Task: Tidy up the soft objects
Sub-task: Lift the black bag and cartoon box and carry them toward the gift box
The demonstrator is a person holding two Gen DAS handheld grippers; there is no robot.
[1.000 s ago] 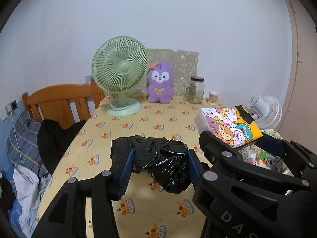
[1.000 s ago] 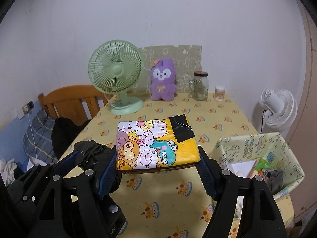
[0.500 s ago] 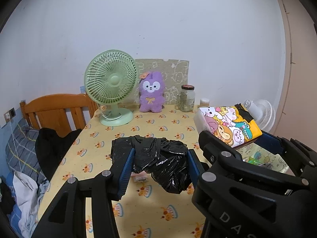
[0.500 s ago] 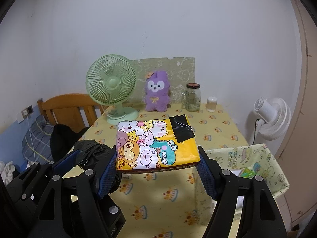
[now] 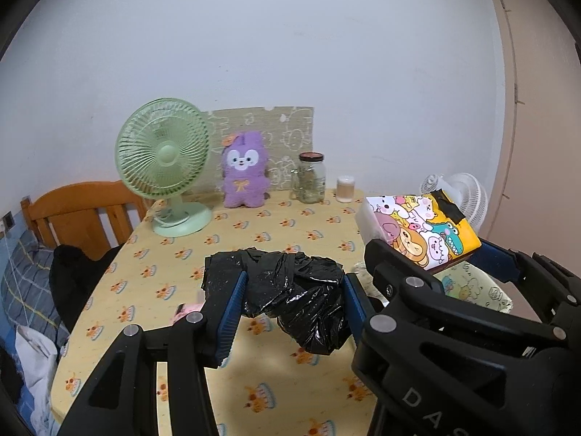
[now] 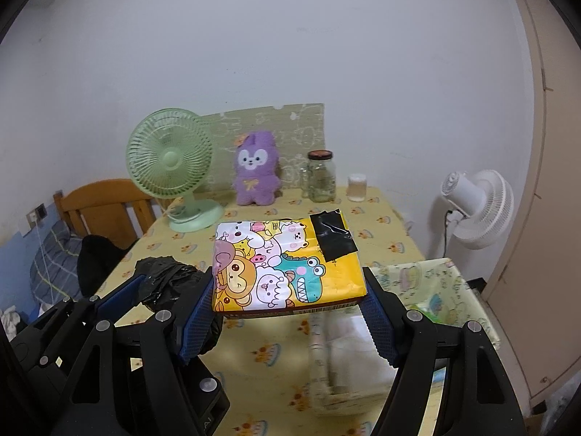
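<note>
Left gripper [image 5: 294,301] clamps a crumpled black plastic bag [image 5: 290,290], light and slippery; right gripper [image 6: 290,309] squeezes a soft cartoon-printed tissue pack [image 6: 287,269] across its near edge.

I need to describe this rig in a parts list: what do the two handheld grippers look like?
Both the left gripper and the right gripper are matte black plastic linkages with silver round pivot bolts and blue ribbed pads on the fingertips. Pale embossed letters mark one body. No cables, hands or sleeves show.

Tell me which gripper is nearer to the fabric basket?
Right. The right gripper, holding the cartoon pack, is beside the basket; the left gripper is farther away.
</note>
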